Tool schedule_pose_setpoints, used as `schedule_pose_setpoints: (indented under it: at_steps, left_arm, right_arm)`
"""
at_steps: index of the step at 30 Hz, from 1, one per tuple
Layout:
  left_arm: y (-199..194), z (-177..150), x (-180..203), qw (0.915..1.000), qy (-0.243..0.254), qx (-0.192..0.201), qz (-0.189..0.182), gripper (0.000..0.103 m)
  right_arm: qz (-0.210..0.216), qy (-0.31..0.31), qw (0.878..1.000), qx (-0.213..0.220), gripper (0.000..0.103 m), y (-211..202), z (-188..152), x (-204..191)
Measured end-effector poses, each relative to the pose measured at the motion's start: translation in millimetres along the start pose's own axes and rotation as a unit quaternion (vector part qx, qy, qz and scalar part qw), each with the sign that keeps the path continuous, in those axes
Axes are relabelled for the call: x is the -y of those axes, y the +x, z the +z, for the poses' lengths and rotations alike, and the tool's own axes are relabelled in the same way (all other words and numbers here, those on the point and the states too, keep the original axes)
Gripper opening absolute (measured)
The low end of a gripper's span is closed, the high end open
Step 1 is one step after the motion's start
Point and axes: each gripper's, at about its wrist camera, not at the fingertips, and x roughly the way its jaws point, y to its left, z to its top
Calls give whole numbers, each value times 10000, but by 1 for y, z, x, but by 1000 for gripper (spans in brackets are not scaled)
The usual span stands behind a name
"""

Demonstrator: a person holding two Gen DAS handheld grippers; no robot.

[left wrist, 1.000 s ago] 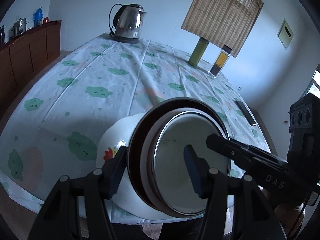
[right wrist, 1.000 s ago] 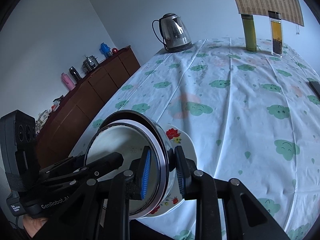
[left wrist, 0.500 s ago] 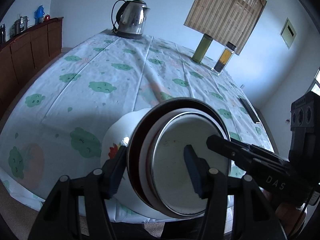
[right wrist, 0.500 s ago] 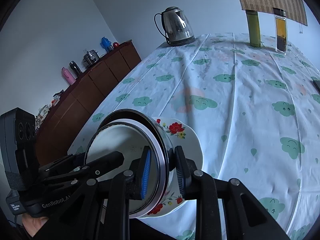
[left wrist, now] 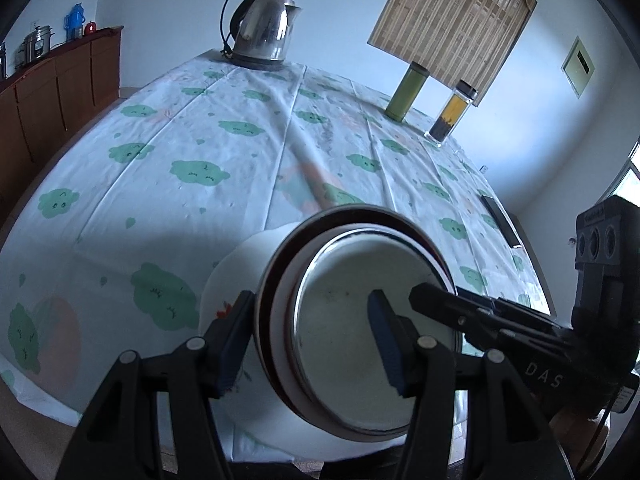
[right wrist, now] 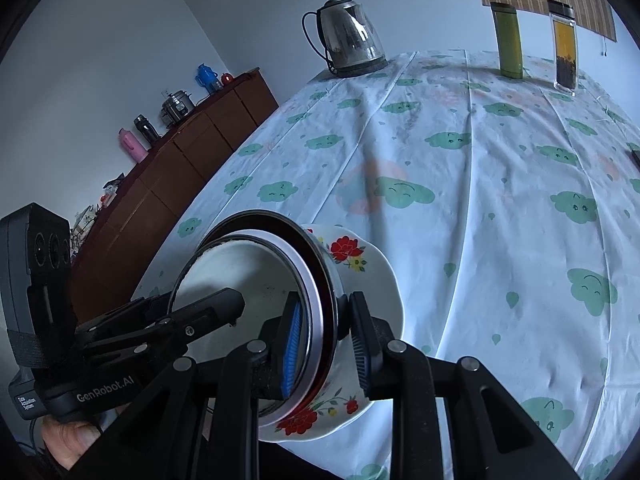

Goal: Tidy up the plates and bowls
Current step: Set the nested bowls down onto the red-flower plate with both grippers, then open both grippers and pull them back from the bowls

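Pale walls and a bamboo blind (left wrist: pixel 452 20) back a desk (left wrist: pixel 200 128) spread with a cloud-print cloth. At its far edge stand a steel kettle (left wrist: pixel 262 32), a green bottle (left wrist: pixel 408 90) and a clear jar (left wrist: pixel 452 114); a wooden sideboard (right wrist: pixel 192 152) lines the wall. Near the desk's front edge a nested stack of bowls (left wrist: pixel 360 320) is held on its side, mouths toward the cameras, backed by a flowered plate (right wrist: pixel 360 256). The left gripper (left wrist: pixel 310 340) has its jaws closed across one side of the stack, one pad inside the innermost bowl, the other behind the outer rim. The right gripper (right wrist: pixel 326 340) has its jaws clamped the same way on the opposite side.
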Motion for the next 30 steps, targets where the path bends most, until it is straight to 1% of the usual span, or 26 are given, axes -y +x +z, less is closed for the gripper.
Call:
schedule_pose_setpoints:
  at_steps: [4, 7, 12, 14, 16, 18, 19, 21, 22, 23, 26, 27, 29, 30]
  left_arm:
    - [9, 5, -3, 10000, -45, -58, -6, 56]
    - [9, 3, -1, 9999, 37, -93, 69, 56]
    - [7, 1, -3, 9999, -12, -105, -45, 56]
    - [8, 1, -3, 9999, 10, -106, -44, 57]
    - [7, 1, -5, 9999, -4, -100, -87, 58]
    - [6, 0, -5, 9999, -47, -83, -117, 59]
    - [4, 0, -5, 9999, -22, -25, -98, 60]
    - [0, -1, -1, 10000, 38, 71, -29, 60]
    - [-3, -1, -1, 9999, 53, 125, -13, 62]
    - [-6, -1, 1, 9998, 72, 170, 4, 63]
    - [-14, -1, 3, 9991, 132, 359, 156, 70]
    - [-18, -1, 4, 9987, 160, 440, 197, 73]
    - [-26, -1, 7, 9971, 216, 653, 312, 74]
    - [-29, -1, 8, 9965, 245, 735, 322, 76]
  right_arm:
    - [52, 131, 9998, -112, 26, 11, 4, 8]
    - [112, 147, 9996, -203, 26, 15, 4, 10]
    - [206, 141, 9994, -252, 27, 16, 4, 11]
    - [199, 47, 9996, -217, 32, 15, 3, 8]
    - [293, 80, 9994, -166, 37, 15, 2, 8]
    - [236, -31, 9997, -64, 38, 13, 0, 6]
    - [204, -73, 9998, -19, 41, 11, 0, 4]
    - [119, -172, 9997, 113, 51, 5, 1, 0]
    - [24, -235, 9995, 210, 59, 1, 1, -2]
    - [-53, -266, 9993, 272, 62, -1, 1, -3]
    - [-242, -323, 9984, 394, 63, -7, 1, -3]
    - [-326, -371, 9975, 503, 63, -12, 0, -4]
    - [-474, -494, 9944, 799, 63, -23, -3, -8]
    - [-573, -573, 9909, 1076, 63, -34, -5, -11]
